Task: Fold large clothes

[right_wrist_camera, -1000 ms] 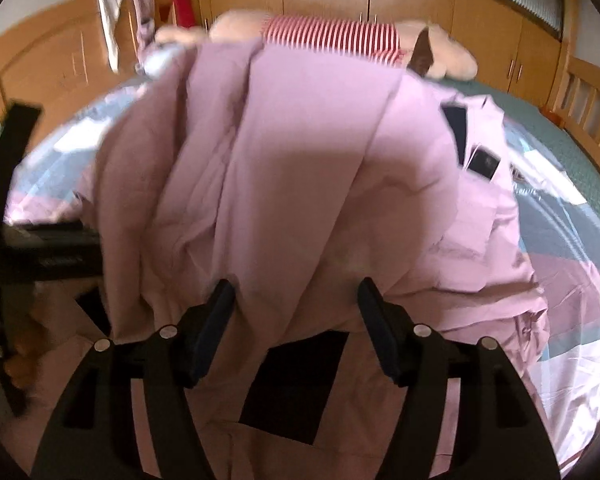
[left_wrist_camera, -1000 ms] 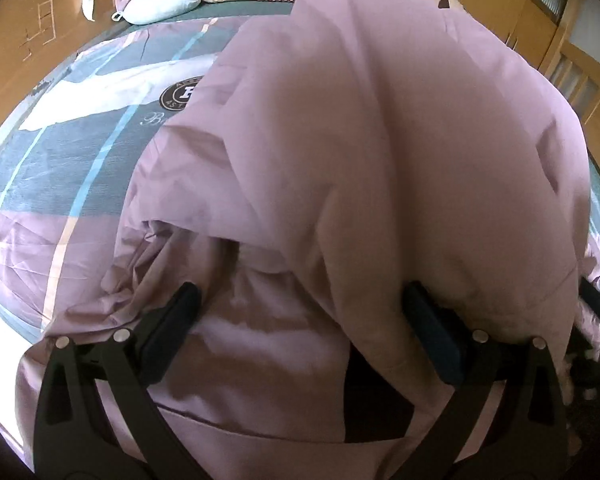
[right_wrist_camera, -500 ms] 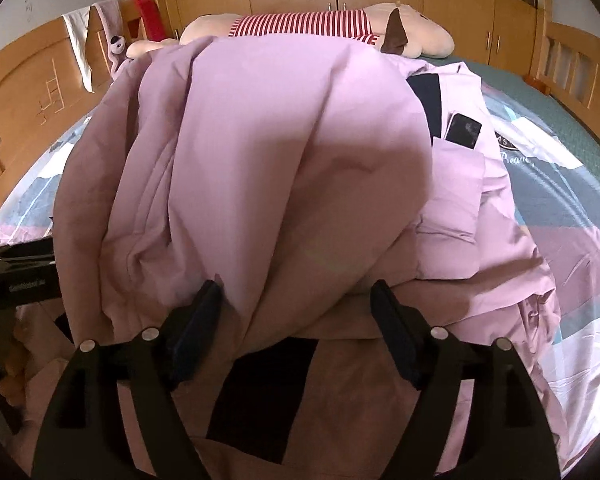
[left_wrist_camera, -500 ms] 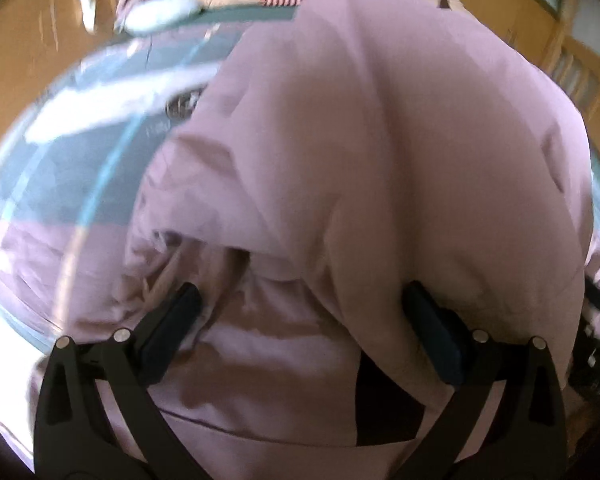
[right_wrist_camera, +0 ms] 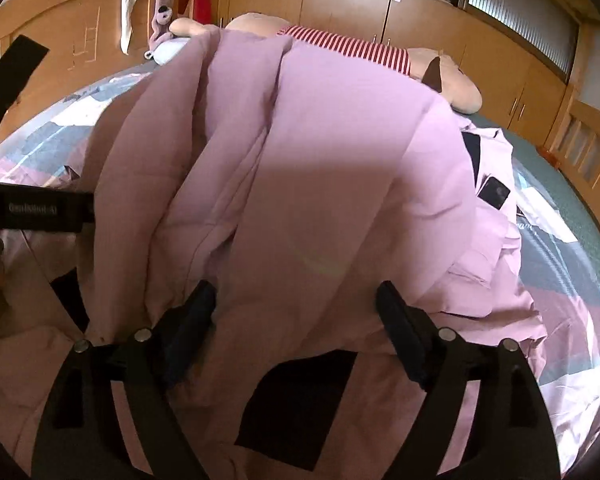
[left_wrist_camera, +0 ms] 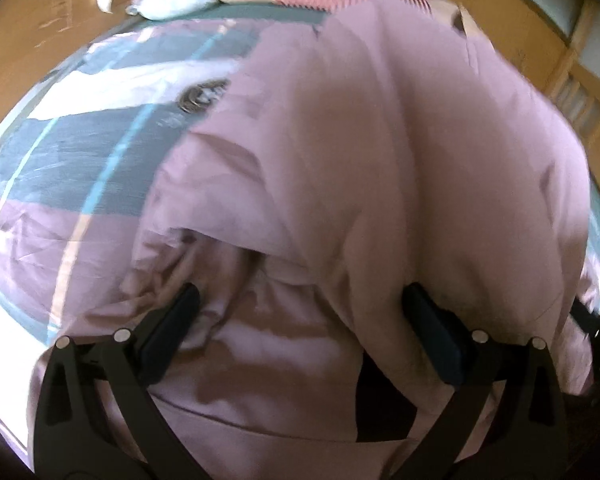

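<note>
Bulging between both wide-spread tools — left tool [left_wrist_camera: 300, 312], right tool [right_wrist_camera: 296, 300] — pink garment [right_wrist_camera: 320, 160] over bed [left_wrist_camera: 80, 152].

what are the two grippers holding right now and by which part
Cannot be told: pink garment drapes over both the left gripper and right gripper, whose jaws stand wide apart.

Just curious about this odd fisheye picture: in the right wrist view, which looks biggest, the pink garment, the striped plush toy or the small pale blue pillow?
1. pink garment, nearest the camera, so flattered.
2. striped plush toy.
3. pale blue pillow, partly hidden.
</note>
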`<state>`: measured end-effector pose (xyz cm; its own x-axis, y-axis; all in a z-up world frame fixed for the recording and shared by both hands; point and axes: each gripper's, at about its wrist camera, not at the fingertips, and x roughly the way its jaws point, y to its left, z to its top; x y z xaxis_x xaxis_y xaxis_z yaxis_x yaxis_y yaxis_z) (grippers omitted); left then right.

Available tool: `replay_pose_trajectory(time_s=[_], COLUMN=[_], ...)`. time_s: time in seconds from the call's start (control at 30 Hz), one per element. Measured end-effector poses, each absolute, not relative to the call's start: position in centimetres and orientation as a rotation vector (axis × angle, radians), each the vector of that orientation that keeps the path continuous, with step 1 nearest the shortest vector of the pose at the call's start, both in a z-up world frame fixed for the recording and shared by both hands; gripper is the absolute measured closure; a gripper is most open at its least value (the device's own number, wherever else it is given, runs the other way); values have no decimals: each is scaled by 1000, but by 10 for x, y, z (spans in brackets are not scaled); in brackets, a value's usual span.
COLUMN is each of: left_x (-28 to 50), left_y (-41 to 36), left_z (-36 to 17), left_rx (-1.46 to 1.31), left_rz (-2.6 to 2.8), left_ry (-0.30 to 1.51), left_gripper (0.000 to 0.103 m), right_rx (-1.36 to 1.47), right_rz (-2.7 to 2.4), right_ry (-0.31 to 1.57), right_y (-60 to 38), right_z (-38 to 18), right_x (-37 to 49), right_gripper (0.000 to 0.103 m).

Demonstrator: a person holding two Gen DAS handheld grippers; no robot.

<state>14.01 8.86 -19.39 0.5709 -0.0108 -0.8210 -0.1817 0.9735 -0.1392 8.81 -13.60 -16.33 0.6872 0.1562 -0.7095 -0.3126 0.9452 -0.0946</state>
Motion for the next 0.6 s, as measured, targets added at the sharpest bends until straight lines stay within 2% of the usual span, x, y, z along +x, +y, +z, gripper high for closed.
replay_pose_trajectory(time_s=[0.1, 0.33, 0.6], left_x=[137, 150, 129], left_y=[94, 102, 98], left_z=[-188, -207, -178], left_rx=[-207, -253, -186], left_rz=[147, 114, 152], left_ry=[933, 995, 976], left_gripper=[2, 2, 2], right_rx=[-210, -216, -152], right_rz=[264, 252, 243], right_ry=[776, 776, 807], right_y=[-136, -141, -149], right_z=[-164, -166, -158], right_x=[88, 90, 86], right_gripper=[17, 12, 9])
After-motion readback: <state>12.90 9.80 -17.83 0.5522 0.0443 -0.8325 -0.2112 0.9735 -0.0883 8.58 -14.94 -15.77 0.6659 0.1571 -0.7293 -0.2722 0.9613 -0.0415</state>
